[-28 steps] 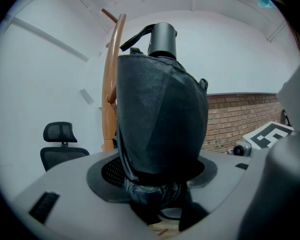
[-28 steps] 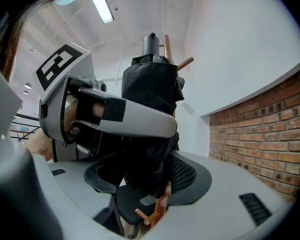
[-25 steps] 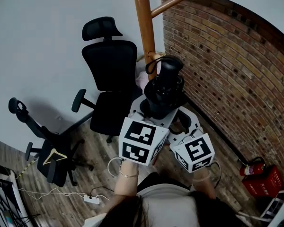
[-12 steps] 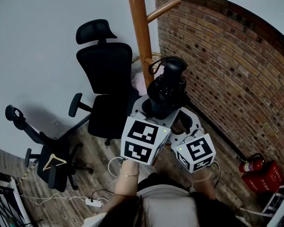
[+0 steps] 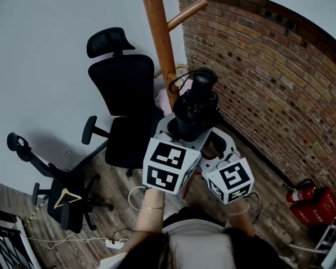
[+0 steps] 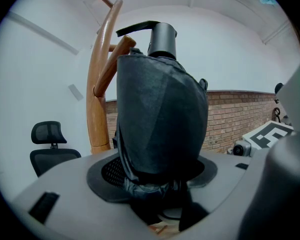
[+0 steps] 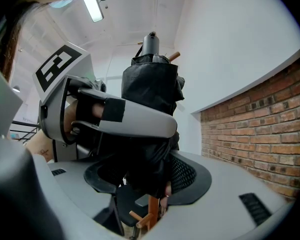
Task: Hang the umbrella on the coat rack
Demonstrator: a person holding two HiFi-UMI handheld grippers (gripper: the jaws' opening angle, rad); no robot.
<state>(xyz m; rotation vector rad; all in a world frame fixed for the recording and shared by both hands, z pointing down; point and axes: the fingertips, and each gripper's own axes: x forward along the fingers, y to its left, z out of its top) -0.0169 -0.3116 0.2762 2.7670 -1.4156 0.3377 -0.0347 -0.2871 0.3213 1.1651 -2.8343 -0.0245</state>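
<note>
A folded black umbrella (image 5: 196,108) stands upright, handle end up, right beside the wooden coat rack pole (image 5: 157,43). One peg (image 5: 187,13) slants up from the pole above it. My left gripper (image 5: 182,129) is shut on the umbrella's lower body; in the left gripper view the umbrella (image 6: 160,119) fills the gap between the jaws, with its handle (image 6: 162,39) and strap close to a peg (image 6: 112,64). My right gripper (image 5: 213,136) is shut on the same bundle from the right; in the right gripper view the umbrella (image 7: 152,89) rises behind a jaw of the left gripper (image 7: 135,119).
A black office chair (image 5: 123,94) stands left of the pole, and another chair (image 5: 61,198) with a hanger on it lies further left. The brick wall (image 5: 269,72) is close on the right. A red fire extinguisher (image 5: 302,194) and a power strip (image 5: 115,244) lie on the floor.
The head view has drifted, so the pole and chairs show a little further left. Both grippers and the umbrella keep their place and grip.
</note>
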